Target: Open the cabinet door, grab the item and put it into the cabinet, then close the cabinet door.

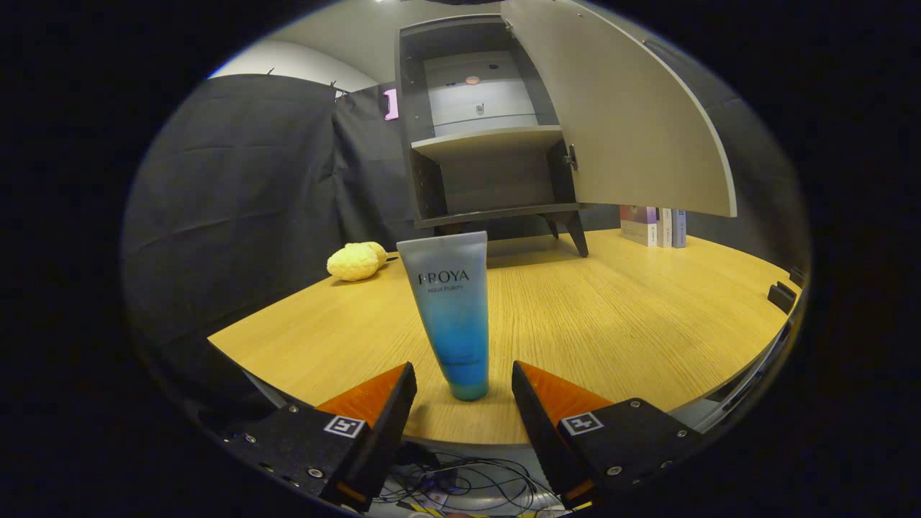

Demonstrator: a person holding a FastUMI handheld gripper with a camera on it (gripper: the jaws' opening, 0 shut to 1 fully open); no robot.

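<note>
While the cabinet door (633, 108) hangs swung wide to the right, the gripper (464, 403) sits low at the near edge of the wooden table (611, 316), its fingers spread apart and grasping nothing. The tube (452, 309) stands upright on its cap just ahead of them, lined up with the gap between the tips but not yet inside it, so I'd say the door step is done and the grab is about to begin.

The risk looks plain enough: the tube is tall and balanced on a narrow cap, so a finger nudging it off-centre could tip it over or push it away across the table — and a squeeze on the soft body might let it slip. Lifting it toward the cabinet (482, 144), it could also clip the lower shelf edge or the open door.

A yellow sponge-like lump (356, 260) lies well back to the left, and a few boxes (653, 224) stand behind the door's lower corner, partly covered by it. The cabinet's upper back wall shows small marks I can't make out, and the cables (460, 485) below the table edge are a tangle
</note>
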